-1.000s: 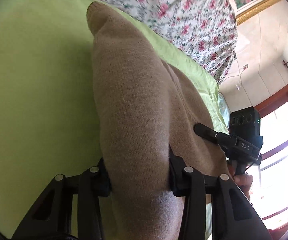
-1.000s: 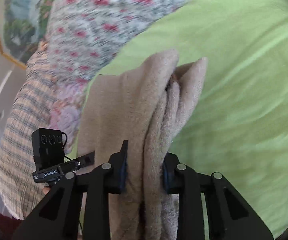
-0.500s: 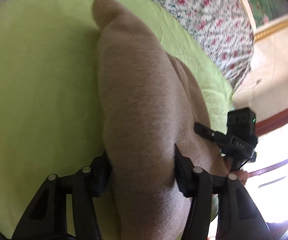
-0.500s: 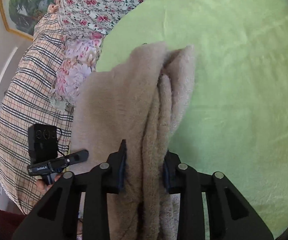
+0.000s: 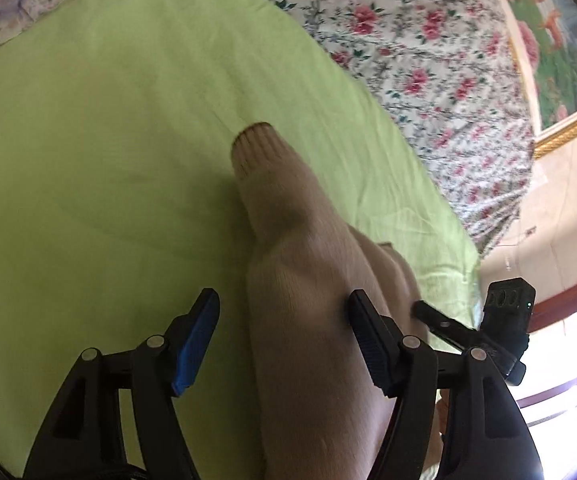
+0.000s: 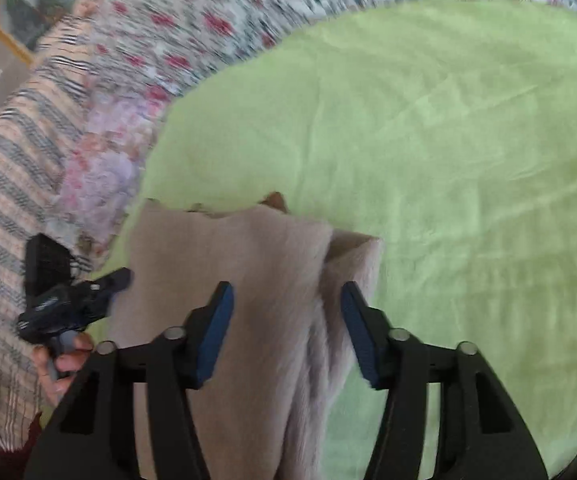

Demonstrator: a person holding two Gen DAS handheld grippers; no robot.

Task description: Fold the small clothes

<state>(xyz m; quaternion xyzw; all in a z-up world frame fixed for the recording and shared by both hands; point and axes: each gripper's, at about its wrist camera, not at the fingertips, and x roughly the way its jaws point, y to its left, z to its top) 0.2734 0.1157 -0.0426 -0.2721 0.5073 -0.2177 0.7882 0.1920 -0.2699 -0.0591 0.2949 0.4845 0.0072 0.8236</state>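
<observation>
Lime-green bed sheet [image 5: 108, 140]: lower edge cut off. Beige knitted sweater [image 5: 300, 320]: lies on sheet, near part hidden behind jaws. Left gripper [image 5: 282, 312]: opening, left pad clear, nothing held. Right gripper [image 6: 286, 304]: closing round blurred sweater folds, apparently no pinch yet.

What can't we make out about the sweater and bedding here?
Left wrist view: sweater body, cut off at the bottom edge; only a cuffed sleeve shows.
Right wrist view: how many layers are folded, hidden under the top layer.
Right wrist view: floral bedding print, motion-blurred.
</observation>
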